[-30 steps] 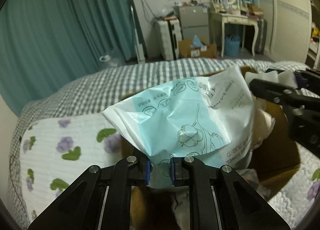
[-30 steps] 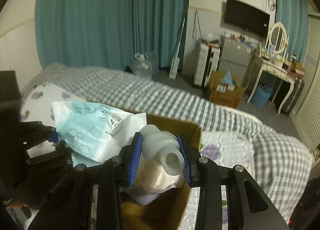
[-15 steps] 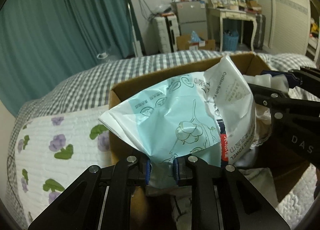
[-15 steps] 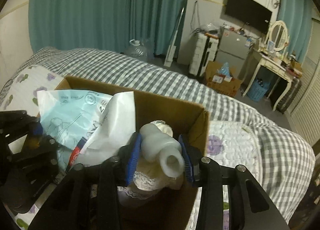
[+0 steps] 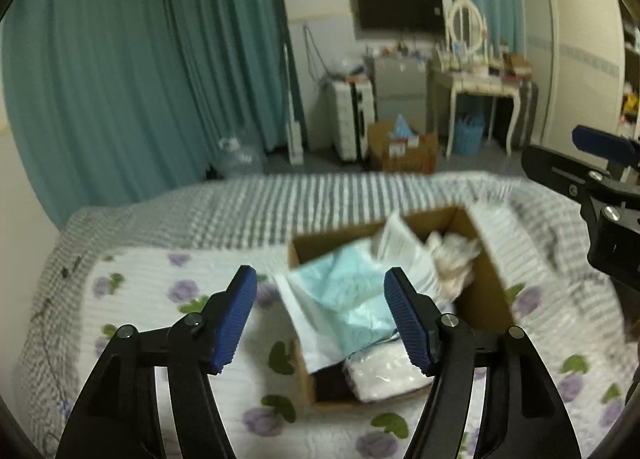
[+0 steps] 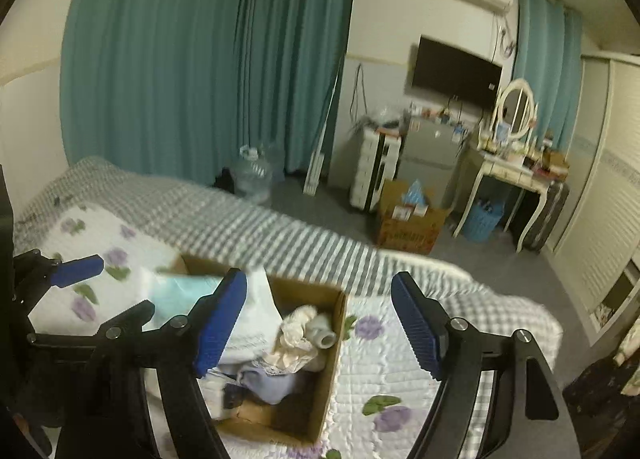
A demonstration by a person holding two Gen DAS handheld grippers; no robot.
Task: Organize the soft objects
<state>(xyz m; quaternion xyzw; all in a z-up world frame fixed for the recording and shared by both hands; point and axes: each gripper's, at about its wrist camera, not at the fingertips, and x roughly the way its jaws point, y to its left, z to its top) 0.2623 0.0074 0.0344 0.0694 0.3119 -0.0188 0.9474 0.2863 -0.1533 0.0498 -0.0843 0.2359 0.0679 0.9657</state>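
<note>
Sitting in the cardboard box (image 5: 486,291) at centre-right of the left wrist view: the pale blue tissue pack (image 5: 352,299), leaning over the box's left rim, a white wrapped pack (image 5: 384,373) at the near end, cream cloth bundle (image 5: 452,263) at the far right. Right wrist view, lower centre: same box (image 6: 332,343), cream bundle with a white tube-like piece (image 6: 322,333) on top, lilac fabric (image 6: 268,377) below.

Left gripper (image 5: 320,319) is spread wide with nothing between its blue pads; right gripper (image 6: 316,323) likewise wide apart, empty. Both hang above the box, clear of the contents.

Step in hand, as I judge it: retreat after drop-off, then fetch any next soft item. To do it well, lift straight up so a finger doesn't snag the tissue pack's loose film and drag it out. The pack overhangs the rim, so a push inward may be worth it. Box sits on the floral quilt (image 5: 152,299) on the bed, soft footing, so press lightly or it tips. Frames are motion-blurred; finer detail unclear.
</note>
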